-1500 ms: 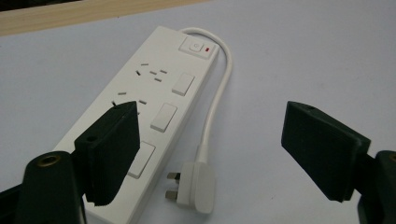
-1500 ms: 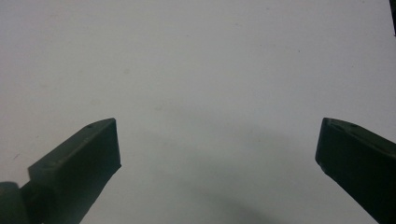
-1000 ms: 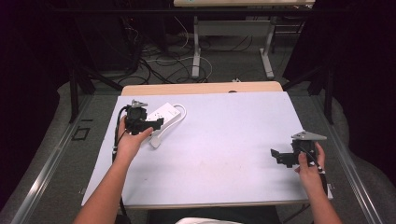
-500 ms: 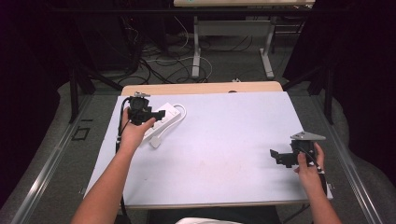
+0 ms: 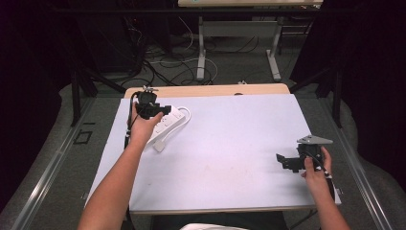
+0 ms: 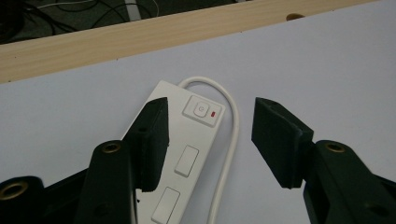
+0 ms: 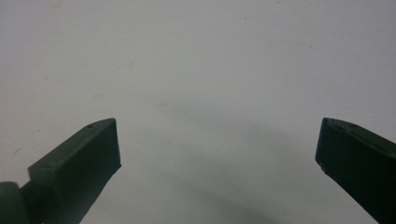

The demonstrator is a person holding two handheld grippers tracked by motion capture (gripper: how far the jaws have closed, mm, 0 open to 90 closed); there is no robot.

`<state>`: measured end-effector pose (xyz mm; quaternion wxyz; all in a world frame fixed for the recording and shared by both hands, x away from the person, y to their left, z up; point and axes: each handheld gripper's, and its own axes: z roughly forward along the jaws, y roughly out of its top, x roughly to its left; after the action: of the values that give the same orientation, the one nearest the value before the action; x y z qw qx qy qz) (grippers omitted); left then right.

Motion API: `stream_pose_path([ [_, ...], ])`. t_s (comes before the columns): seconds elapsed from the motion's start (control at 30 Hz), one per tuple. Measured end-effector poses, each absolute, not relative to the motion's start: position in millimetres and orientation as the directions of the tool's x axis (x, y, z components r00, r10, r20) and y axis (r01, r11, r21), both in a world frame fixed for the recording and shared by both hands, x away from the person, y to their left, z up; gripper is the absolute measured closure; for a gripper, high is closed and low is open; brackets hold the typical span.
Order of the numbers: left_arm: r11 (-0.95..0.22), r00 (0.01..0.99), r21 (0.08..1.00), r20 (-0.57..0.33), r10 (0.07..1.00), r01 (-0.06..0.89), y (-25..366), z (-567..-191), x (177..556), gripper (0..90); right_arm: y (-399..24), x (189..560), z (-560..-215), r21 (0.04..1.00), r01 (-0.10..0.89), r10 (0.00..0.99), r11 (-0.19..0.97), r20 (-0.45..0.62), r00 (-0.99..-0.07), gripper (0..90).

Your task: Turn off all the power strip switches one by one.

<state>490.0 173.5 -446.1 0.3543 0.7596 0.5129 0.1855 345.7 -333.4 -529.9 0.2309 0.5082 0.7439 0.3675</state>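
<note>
Lying on the far left part of the pale grey rectangular table top point(image 5: 230, 143), the white plastic power strip point(image 5: 165, 125) with its rocker switch point(image 6: 201, 110) and small red indicator serves as the landmark for this description. Its white round cable point(image 6: 231, 140) loops out of the switch end and runs back alongside the strip's body, touching or just beside its edge. The left gripper point(image 5: 165, 110), black and held in the person's left hand point(image 5: 143, 127), hovers directly above the switch end of the strip. In the left gripper view the left gripper point(image 6: 209, 135) has its jaws about half open and they have just been closing; the strip and cable lie below and between them, with one jaw overlapping the strip's long edge in that view, but the pads do not press on either, so nothing is held. The light wooden strip along the table's far edge point(image 5: 206, 90) runs just beyond the power strip. Beyond that, well apart from the strip, grey floor carries loose dark and white cables point(image 5: 167, 67) and the white legs of another table point(image 5: 201, 48). The right gripper point(image 5: 282, 160), topped by a grey three-cornered plate, sits well apart from the strip near the table's near right edge, in the right hand point(image 5: 316, 175). In the right gripper view the right gripper point(image 7: 217, 144) stands wide open over bare table surface, holding nothing.
</note>
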Motion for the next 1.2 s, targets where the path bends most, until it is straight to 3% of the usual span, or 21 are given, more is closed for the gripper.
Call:
stream_pose_path([
  [0.33, -0.168, 0.373, 0.72, -0.135, 0.918, 0.673, 165.0, -445.8, 503.9, 58.6, -333.1, 346.4, -530.9, 0.778, 0.589, 0.921, 0.219, 0.034, -0.388, 0.0],
  [1.2, -0.173, 0.33, 0.666, -0.115, 0.937, 0.726, 148.5, -463.6, 535.1, 87.4, -335.8, 348.6, -534.0, 0.768, 0.602, 0.925, 0.219, 0.034, -0.379, 0.0],
])
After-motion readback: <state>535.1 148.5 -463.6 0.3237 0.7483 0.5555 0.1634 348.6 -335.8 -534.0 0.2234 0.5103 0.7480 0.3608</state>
